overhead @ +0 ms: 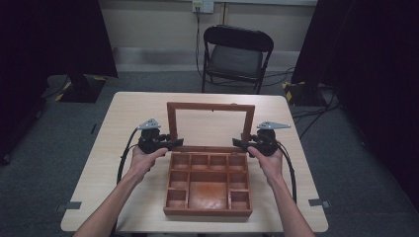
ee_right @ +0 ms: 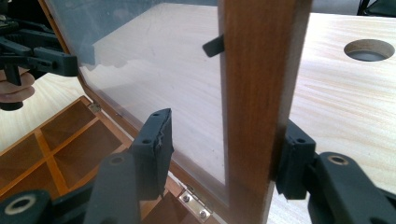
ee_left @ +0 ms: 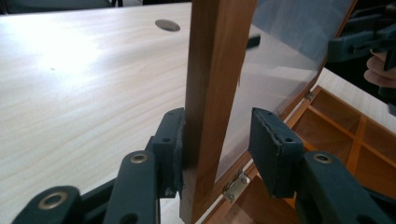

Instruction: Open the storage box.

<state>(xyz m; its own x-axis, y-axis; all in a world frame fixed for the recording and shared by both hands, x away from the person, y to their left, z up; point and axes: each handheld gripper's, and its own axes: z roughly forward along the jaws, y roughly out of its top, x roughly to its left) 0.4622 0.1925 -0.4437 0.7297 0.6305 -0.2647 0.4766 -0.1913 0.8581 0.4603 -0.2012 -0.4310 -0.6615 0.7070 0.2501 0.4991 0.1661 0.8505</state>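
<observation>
The compartment box (overhead: 208,183) sits at the worktop's (overhead: 123,118) centre, its glazed lid (overhead: 211,126) upright at 12 o'clock. The left gripper (overhead: 174,143) and right gripper (overhead: 239,143) straddle the lid's side rails, wide open, each with only the outer pad touching. The frame looks stiff but the pane fragile, so grip wood only.

A box (overhead: 208,185) sits on the table (overhead: 99,163), near the person's edge, its lid (overhead: 211,106) standing upright behind the compartments. The left gripper (overhead: 174,143) is at the lid's left post, the right gripper (overhead: 240,143) at its right post. A chair (overhead: 236,57) stands beyond the table, probably well apart.
</observation>
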